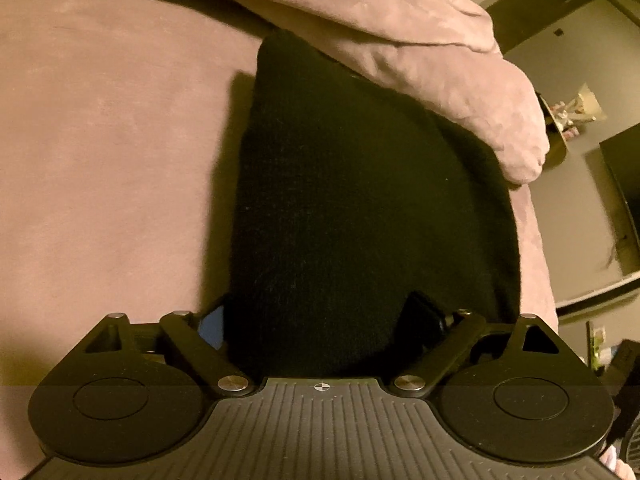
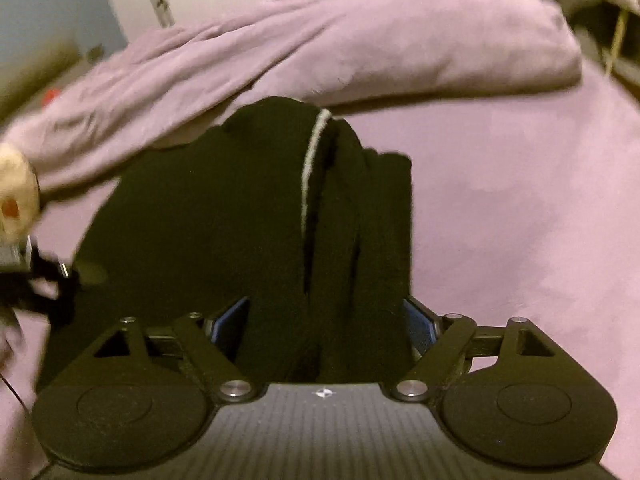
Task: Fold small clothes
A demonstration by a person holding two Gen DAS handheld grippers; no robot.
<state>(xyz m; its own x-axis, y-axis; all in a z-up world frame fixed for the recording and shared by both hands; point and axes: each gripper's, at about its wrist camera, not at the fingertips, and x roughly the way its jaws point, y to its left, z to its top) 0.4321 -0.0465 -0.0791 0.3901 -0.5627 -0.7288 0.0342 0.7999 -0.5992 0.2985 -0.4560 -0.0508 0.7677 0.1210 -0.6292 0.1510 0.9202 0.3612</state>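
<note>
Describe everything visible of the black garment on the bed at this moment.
The black garment looks like soft knit fabric, dark all over except one thin pale stripe running lengthwise in the right wrist view. It lies bunched in long folds on the pink bed cover, its far end tucked under the rumpled pink duvet. Its near edge sits between the spread fingers of both tools; whether the pads press it is unclear.

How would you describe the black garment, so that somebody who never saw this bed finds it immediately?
Look at the bed with the pinkish-purple sheet. A rumpled duvet of the same colour lies across it, and the black garment lies just in front, its far edge tucked under. It is the only dark thing there, with one thin pale stripe.
</note>
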